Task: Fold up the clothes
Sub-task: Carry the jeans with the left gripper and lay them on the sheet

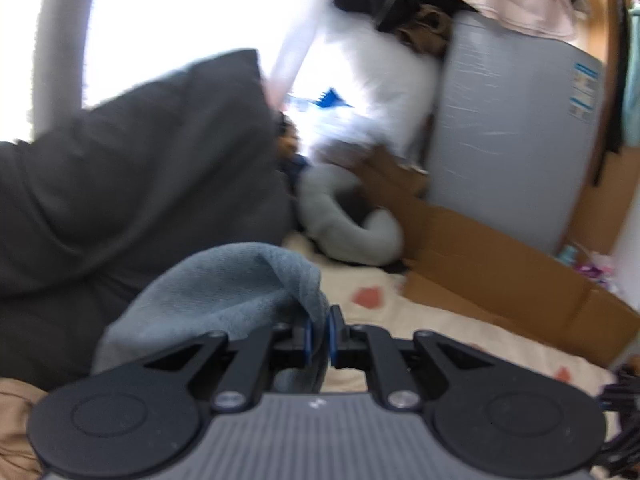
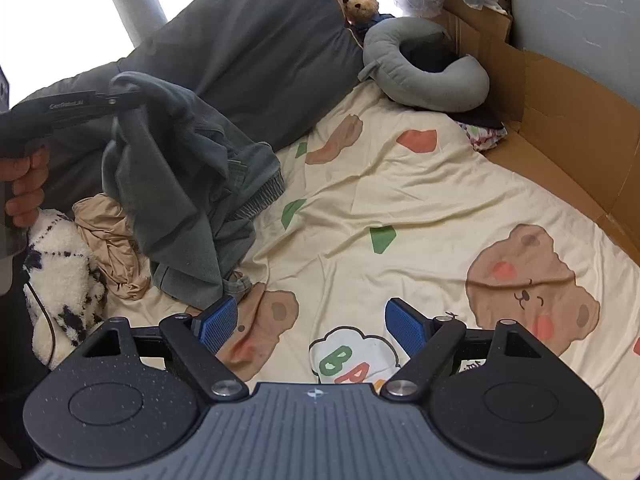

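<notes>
A blue-grey garment (image 2: 180,184) hangs in folds from my left gripper (image 2: 124,98), which a hand holds at the left of the right wrist view; its lower end rests on the cream bedsheet (image 2: 400,200). In the left wrist view, my left gripper (image 1: 319,336) is shut on a bunched edge of that garment (image 1: 224,284). My right gripper (image 2: 312,326) hovers open above the sheet, to the right of the garment's lower end, with nothing between its blue pads (image 2: 218,322).
A tan cloth (image 2: 116,248) and a black-and-white fluffy item (image 2: 60,280) lie at the left. A dark grey pillow (image 2: 248,52), a grey U-shaped cushion (image 2: 424,68) and a teddy bear (image 2: 362,2) sit at the back. Cardboard (image 2: 560,128) lines the right side.
</notes>
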Action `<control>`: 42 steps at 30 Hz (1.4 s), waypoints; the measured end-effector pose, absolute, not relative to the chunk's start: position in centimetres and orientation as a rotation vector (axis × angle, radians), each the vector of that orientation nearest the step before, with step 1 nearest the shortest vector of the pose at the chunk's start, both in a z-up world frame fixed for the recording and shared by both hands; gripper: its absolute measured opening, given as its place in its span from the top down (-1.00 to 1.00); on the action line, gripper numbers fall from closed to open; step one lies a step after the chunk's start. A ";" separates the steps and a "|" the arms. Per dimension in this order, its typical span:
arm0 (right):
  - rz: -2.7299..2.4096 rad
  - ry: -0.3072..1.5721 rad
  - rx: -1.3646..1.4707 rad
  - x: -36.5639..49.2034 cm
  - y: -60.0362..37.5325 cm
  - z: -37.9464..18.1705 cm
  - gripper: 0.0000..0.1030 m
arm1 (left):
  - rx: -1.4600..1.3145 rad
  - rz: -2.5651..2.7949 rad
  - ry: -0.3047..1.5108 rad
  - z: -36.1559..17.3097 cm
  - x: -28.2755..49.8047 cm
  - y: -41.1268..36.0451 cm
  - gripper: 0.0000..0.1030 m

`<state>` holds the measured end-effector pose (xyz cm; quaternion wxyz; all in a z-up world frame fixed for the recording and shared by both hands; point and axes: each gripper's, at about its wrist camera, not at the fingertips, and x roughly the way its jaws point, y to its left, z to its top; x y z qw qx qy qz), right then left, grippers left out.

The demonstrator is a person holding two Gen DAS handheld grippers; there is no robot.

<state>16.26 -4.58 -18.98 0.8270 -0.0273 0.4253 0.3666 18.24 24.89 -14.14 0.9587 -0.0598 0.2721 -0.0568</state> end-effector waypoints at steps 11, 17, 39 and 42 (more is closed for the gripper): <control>0.789 0.918 -0.012 15.3 -5.4 -20.5 -0.65 | -0.229 -0.305 0.649 -18.8 20.4 17.5 0.85; 0.768 0.936 0.036 14.6 -6.9 -22.3 -0.65 | -0.261 -0.359 0.730 -21.8 21.1 13.9 0.85; 0.654 0.987 0.140 14.3 -12.8 -28.2 -0.65 | -0.310 -0.321 0.957 -26.4 21.7 13.0 -0.18; 0.661 0.986 0.140 14.2 -12.8 -28.3 -0.65 | -0.292 -0.251 0.948 -26.3 21.0 15.4 -0.19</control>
